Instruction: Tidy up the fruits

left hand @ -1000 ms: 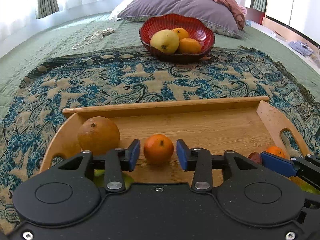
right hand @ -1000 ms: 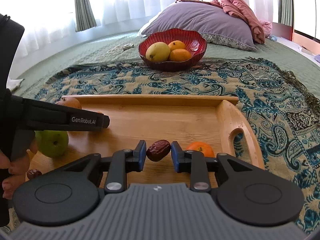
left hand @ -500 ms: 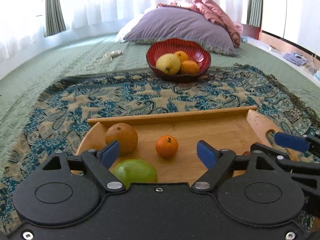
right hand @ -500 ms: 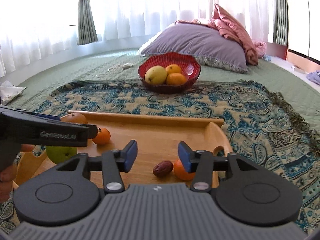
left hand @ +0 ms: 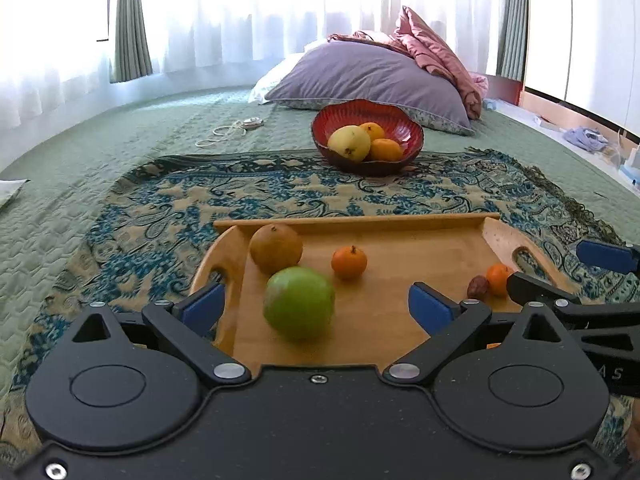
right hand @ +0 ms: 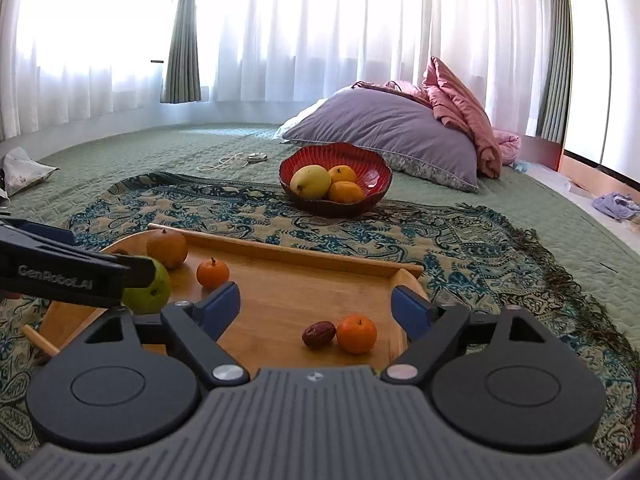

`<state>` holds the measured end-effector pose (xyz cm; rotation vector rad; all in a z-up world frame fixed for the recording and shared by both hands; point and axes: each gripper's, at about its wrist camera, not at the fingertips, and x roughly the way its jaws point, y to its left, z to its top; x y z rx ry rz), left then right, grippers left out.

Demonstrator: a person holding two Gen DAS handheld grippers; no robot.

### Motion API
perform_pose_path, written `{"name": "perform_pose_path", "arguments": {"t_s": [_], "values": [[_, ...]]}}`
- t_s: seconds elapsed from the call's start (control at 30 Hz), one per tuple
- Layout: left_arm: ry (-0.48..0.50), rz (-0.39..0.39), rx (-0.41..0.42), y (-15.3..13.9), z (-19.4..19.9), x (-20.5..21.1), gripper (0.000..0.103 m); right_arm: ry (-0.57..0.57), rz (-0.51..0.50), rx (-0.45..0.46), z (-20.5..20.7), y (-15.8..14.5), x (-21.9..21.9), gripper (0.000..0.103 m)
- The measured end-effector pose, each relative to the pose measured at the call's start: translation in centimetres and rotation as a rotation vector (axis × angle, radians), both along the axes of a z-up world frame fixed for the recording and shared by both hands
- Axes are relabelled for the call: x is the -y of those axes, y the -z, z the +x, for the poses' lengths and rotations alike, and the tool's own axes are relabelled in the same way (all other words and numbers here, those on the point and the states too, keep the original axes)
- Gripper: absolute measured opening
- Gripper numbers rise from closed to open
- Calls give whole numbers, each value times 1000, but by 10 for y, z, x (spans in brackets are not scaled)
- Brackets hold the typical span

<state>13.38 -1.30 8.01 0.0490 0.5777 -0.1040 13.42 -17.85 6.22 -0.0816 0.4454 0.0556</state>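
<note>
A wooden tray (left hand: 400, 220) (right hand: 288, 252) lies on the patterned cloth. On it are a green apple (left hand: 299, 303) (right hand: 154, 286), a large brown-orange fruit (left hand: 276, 248) (right hand: 167, 249), a small tangerine (left hand: 349, 262) (right hand: 213, 273), a brown date (left hand: 478, 287) (right hand: 319, 334) and a second tangerine (left hand: 498, 278) (right hand: 356, 334). My left gripper (left hand: 316, 306) is open and empty, raised above the tray's near left. My right gripper (right hand: 316, 306) is open and empty, above the date and tangerine. A red bowl (left hand: 408, 136) (right hand: 376, 176) with a yellow fruit and two oranges stands beyond the tray.
The patterned cloth (left hand: 168, 216) covers a green quilted bed (left hand: 100, 140). A purple pillow (right hand: 384, 128) and pink blanket (right hand: 460, 108) lie behind the bowl. A white cord (left hand: 228, 132) lies at the far left. Curtained windows are behind.
Both grippers opened, leaving the small tangerine and the date on the tray, then rose and pulled back from them.
</note>
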Motion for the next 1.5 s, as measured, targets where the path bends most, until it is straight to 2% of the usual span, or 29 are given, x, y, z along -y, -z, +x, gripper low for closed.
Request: {"name": "perform_pose_path", "arguments": {"t_s": [0.4,0.77,1.33,1.5], "values": [[-31,-26,-11,22,-45,-12,100,14,0,5,-36,18,-7,103],[-60,-14,-36,47,-66,-18,101,18,-2,6,-64,35,-14,103],[-75,20,-106,77,-63,-15,101,51,11,-78,-68,67,-8,103],[-89,6,-135,84,-56,-15,103,61,39,-110,-62,73,-5,103]]}}
